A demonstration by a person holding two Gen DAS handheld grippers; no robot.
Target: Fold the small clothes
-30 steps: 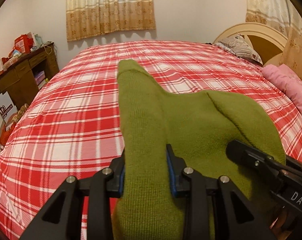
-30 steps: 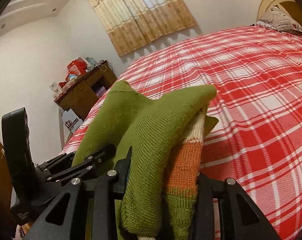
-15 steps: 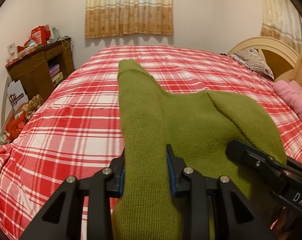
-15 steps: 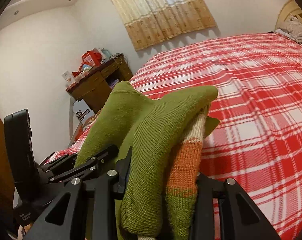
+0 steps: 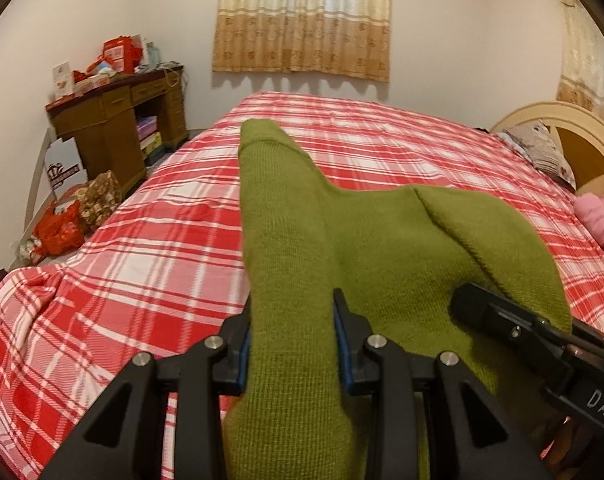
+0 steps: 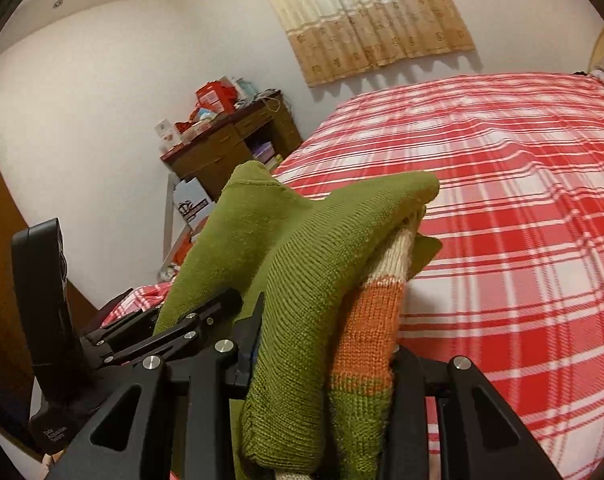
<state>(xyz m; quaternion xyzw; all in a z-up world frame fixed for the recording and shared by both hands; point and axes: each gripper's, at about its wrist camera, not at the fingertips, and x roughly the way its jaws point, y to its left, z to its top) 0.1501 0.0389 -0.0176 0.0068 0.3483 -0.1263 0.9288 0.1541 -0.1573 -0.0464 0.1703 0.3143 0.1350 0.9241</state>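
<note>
Sweater (image 5: 382, 248), small, green knit, held up in the air above the bed (image 5: 149, 256), not lying on it. Clamped at two spots: left gripper (image 5: 291, 344) with jaws pressed on a thick green fold, right gripper (image 6: 322, 360) with jaws pressed on a bundle of green knit plus a band of orange and cream stripes. Between the two grips, cloth bunched and doubled over, one pointed corner sticking up toward the curtain (image 5: 302, 20) side of the bed, a second flap drooping toward the headboard (image 5: 574, 136) side.

Progress, judged from this alone: early or mid-way. Garment gathered and carried, perhaps already doubled once, but no flat, squared fold laid on the bed yet. Left to do, most likely: lowering onto the bed, smoothing, finishing the folds, letting go. No stack of finished clothes visible anywhere on the bed.

Hard to make out: full shape of the garment, since the lower part drops out of view below both grippers. Sleeves, neck and hem not told apart. Stripes seen only in the right wrist view, hidden behind green cloth in the left. Hands on the grippers almost wholly cut off. Clutter on the desk (image 5: 113, 120), beyond the bed's far corner, too small to name. Pink cloth (image 5: 602, 216) by the headboard cut by the edge.
</note>
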